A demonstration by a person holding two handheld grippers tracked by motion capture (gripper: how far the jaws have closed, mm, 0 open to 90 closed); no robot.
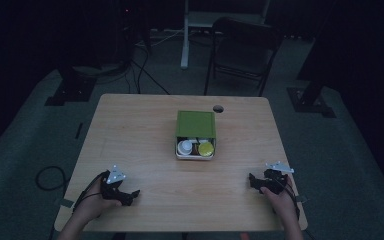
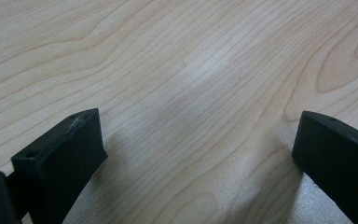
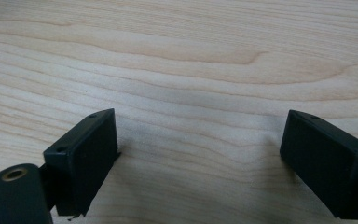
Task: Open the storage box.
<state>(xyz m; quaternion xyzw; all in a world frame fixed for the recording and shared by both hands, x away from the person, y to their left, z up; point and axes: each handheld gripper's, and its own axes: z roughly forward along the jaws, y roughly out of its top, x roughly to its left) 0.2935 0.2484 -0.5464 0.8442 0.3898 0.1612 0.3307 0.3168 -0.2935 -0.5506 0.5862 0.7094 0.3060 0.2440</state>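
The green box [image 1: 195,134] sits near the middle of the bench [image 1: 145,145], well ahead of both sets of fingers and roughly between them. Its green lid covers the far part, and the near end stands open. In that open end lie a white round container [image 1: 185,147] on the left and a yellow-green round lid [image 1: 206,148] on the right, side by side, with something pale between them that is too small to tell.

The left gripper [image 1: 130,196] rests at the near left of the bench, held by the person's left hand [image 1: 94,202], its fingers pointing toward the right and a little forward. In the left gripper view the 2 black fingers [image 2: 60,161] stand wide apart over bare wood grain, with nothing between them.

The right gripper [image 1: 254,181] rests at the near right, held by the right hand [image 1: 280,200], its fingers pointing left toward the bench's middle. In the right gripper view its 2 fingers [image 3: 86,156] are likewise spread wide, bare wood between them, and a sliver of green shows at the top left corner.

Both grippers are well apart from the box and from each other. Beyond the far edge of the bench a dark folding chair [image 1: 242,50] stands on the floor.
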